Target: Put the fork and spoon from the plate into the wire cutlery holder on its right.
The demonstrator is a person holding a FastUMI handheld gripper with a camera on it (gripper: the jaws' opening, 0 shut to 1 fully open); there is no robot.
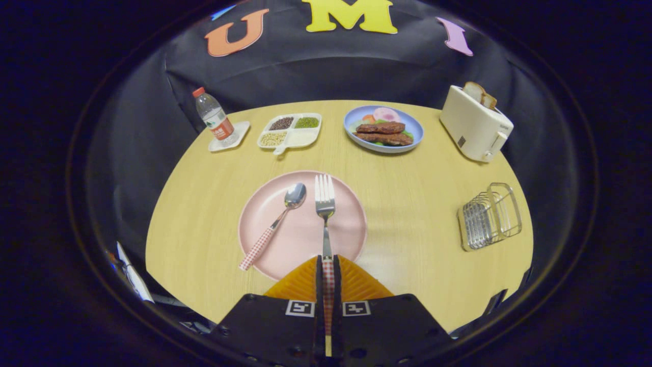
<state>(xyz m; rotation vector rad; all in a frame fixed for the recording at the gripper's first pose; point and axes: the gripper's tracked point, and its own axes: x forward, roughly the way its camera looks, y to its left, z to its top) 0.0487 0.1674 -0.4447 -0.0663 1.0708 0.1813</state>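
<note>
A pink plate [351, 224] lies on the wooden table just ahead of my fingers. On it rests a spoon [277, 221] with a red checked handle, slanting left of centre. A fork [325, 204] with the same checked handle points straight away from me, tines toward the far rim. My gripper [327, 265] is shut on the fork's handle, both fingers pressed against it. The wire cutlery holder [489, 216] stands on the table to the right of the plate, well apart from my fingers.
Beyond the plate sit a water bottle [214, 118] on a small white coaster, a divided white dish [290, 131] of beans, a blue plate [383, 129] of food, and a cream toaster [474, 125] with bread behind the holder. The table edge curves close on both sides.
</note>
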